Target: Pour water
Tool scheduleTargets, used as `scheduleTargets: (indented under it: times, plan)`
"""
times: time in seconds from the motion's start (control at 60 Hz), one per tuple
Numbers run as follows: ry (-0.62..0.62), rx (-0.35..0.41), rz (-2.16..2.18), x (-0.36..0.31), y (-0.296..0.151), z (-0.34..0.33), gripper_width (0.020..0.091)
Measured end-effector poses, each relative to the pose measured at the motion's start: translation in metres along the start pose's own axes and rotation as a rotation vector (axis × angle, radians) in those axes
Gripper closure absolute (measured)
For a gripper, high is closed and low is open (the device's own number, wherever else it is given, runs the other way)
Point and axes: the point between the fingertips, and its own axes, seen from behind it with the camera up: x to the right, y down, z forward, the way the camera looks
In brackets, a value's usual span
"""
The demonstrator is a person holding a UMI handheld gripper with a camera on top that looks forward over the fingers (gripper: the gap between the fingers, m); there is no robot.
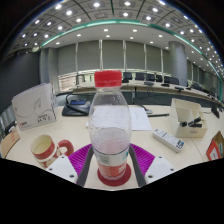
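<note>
1. No readable text, brand or number is seen anywhere.
2. Bottle (109, 125): clear, no label is seen on it.
3. Mug (45, 150): a pattern is seen, no letters made out.
4. Standing sign (34, 106): markings too small to be read.

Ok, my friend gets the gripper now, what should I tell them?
Gripper: shut on the bottle, both pads pressing its lower sides. The bottle is upright, red cap on, clear with a red base.
The mug stands on the table, off to one side of the bottle, apart from it. I cannot see what is in the mug.
Done: bottle gripped.
Left: the cap looks still on, so it likely has to come off; then carry the bottle to the mug and tip it to pour.
</note>
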Motion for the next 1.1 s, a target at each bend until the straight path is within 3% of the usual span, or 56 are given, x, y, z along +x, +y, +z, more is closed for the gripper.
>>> scheduleTargets:
  times: [0.05,0.1,0.15,0.467,0.767,1.1]
  plan:
    - [0.005,-0.02,0.018,0.0,0.003,-0.004,0.0228]
    - [0.025,-0.049,0.026,0.003,0.006,-0.011,0.0271]
    - [0.051,-0.062,0.022,0.005,0.005,-0.021,0.0238]
    - [0.179,-0.164,0.057,-0.037,-0.018,-0.17,0.0244]
    - [0.227,-0.192,0.019,-0.123,-0.011,-0.311,0.0242]
    - [0.242,-0.196,-0.018,-0.166,-0.001,-0.368,0.0245]
